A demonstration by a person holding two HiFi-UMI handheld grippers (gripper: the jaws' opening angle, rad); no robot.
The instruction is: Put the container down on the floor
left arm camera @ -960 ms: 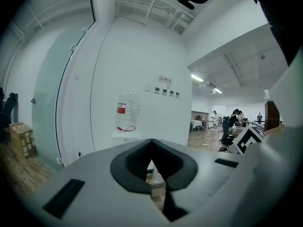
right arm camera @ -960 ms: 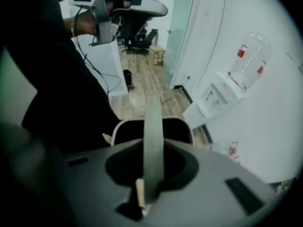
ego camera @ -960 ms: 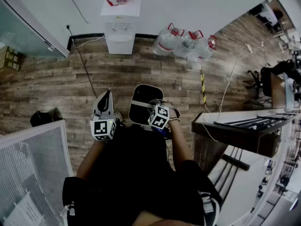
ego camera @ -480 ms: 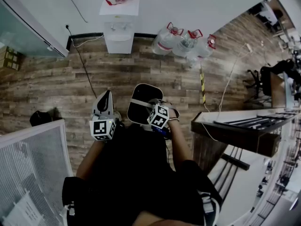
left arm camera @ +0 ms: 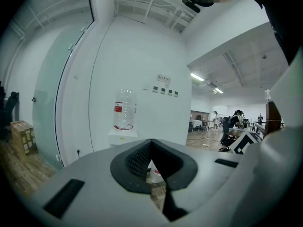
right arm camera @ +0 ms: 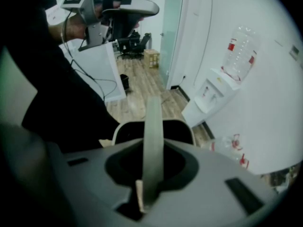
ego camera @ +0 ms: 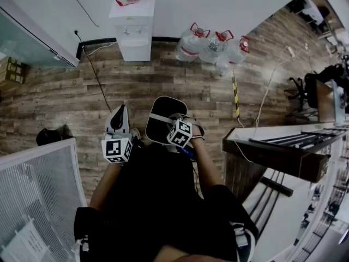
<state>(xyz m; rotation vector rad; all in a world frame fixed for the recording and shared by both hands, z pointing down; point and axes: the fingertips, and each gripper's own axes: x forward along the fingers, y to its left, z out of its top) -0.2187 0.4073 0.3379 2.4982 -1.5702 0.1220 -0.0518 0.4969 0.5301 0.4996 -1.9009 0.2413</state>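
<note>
The container [ego camera: 161,117] is a dark bin with a pale rim, hanging above the wooden floor in front of the person. A pale strap handle [right arm camera: 153,136] arches over its mouth. My right gripper [ego camera: 174,122] points steeply down and is shut on that handle, which runs up between its jaws in the right gripper view; the bin's rim [right arm camera: 187,125] shows beyond them. My left gripper [ego camera: 118,115] is to the left of the bin, apart from it and held roughly level. Its jaws meet at the tips [left arm camera: 151,142] with nothing between them.
A white water dispenser [ego camera: 134,34] stands against the far wall, with three large water bottles [ego camera: 212,48] on the floor to its right. A desk [ego camera: 283,152] is at the right. A white partition panel [ego camera: 38,190] and a small black object [ego camera: 49,136] are at the left.
The head view has drifted slightly. Both grippers and the container keep their places relative to each other.
</note>
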